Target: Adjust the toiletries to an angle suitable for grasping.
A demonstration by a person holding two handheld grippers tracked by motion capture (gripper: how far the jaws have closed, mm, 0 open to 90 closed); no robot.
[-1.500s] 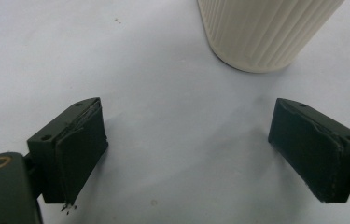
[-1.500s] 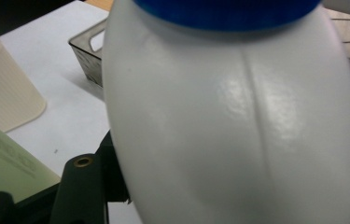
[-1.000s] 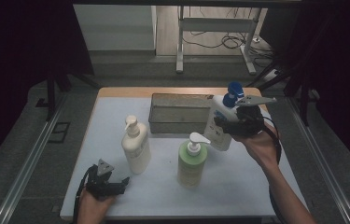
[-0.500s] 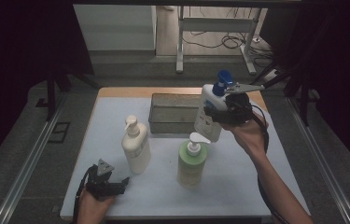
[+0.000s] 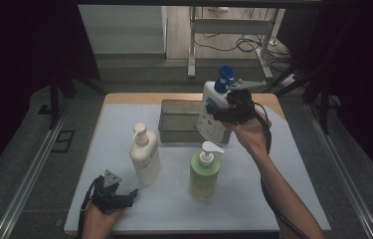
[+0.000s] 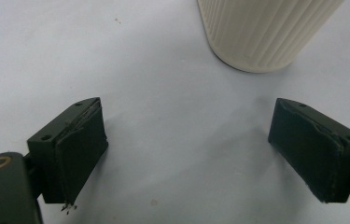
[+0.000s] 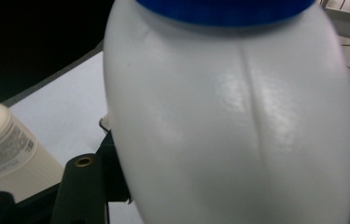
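Observation:
A white bottle with a blue pump cap [image 5: 208, 124] hangs tilted in the air over the right end of the grey bin [image 5: 179, 122]. My right gripper [image 5: 222, 113] is shut on its body from the right. The bottle's smooth white side [image 7: 228, 116] is very close in the right gripper view, between the jaws. My left gripper [image 5: 130, 195] rests low at the table's front left, open, with only bare table between its jaws [image 6: 189, 144]. Just ahead of it stands a cream ribbed pump bottle [image 6: 266, 32], also seen upright in the high view [image 5: 144, 157].
A green pump bottle [image 5: 205, 172] stands in the middle front of the white table [image 5: 273, 199]. A pale labelled bottle [image 7: 4, 144] shows at the lower left of the right gripper view. Dark floor and a metal frame [image 5: 224, 30] lie beyond the far edge.
My right hand has carried the white bottle leftward and slightly up, from the table's right side to over the bin's right end. The left gripper has stayed put.

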